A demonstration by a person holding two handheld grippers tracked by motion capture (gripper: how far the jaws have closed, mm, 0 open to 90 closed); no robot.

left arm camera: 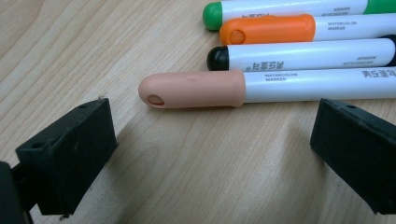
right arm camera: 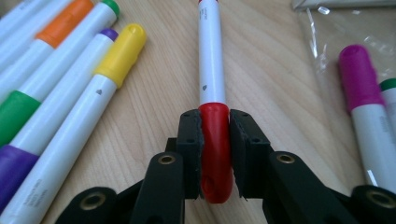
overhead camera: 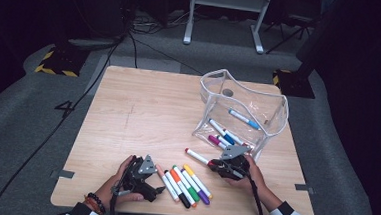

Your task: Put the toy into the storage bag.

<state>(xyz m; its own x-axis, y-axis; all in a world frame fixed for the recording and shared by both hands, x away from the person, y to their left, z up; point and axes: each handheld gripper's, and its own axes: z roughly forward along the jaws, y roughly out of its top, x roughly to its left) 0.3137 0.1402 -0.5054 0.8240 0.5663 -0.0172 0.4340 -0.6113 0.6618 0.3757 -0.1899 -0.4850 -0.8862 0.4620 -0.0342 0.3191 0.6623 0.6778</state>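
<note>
the wooden worktop (overhead camera: pixel 143 114) sits on grey carpet, its near edge partly cut off by the bottom of the high view, where the person's forearms enter. at its far right stands a clear plastic pouch (overhead camera: pixel 259 99), open at the top, with several markers inside; their colours blur together through the plastic, though a blue-capped one (overhead camera: pixel 244 119) is plain enough.

near the front edge lies a row of loose markers (overhead camera: pixel 186 183), side by side and touching. the high view gives them as small coloured streaks; the left gripper view shows their ends close up: a peach-capped marker (left arm camera: pixel 196 88) nearest, then a black-tipped one (left arm camera: pixel 299 55), an orange-capped one (left arm camera: pixel 268 29) and a green-tipped one (left arm camera: pixel 215 14), all cut off at the right edge.

the left hand-held gripper (left arm camera: pixel 212 149) is spread wide, its jaws apart over bare wood just short of the peach cap and touching nothing. in the high view it is a dark shape (overhead camera: pixel 141 177) in the hand, its jaws hard to make out.

the right hand-held gripper (right arm camera: pixel 215 149) is pinching the red-capped marker (right arm camera: pixel 212 88) by its cap, jaws pressed against both sides. the high view shows that marker (overhead camera: pixel 197 156) lying between the row and the pouch, its far end free. the right gripper view adds a yellow-capped marker (right arm camera: pixel 122 49) at its left and a magenta-capped one (right arm camera: pixel 362 77) at its right under plastic.
</note>
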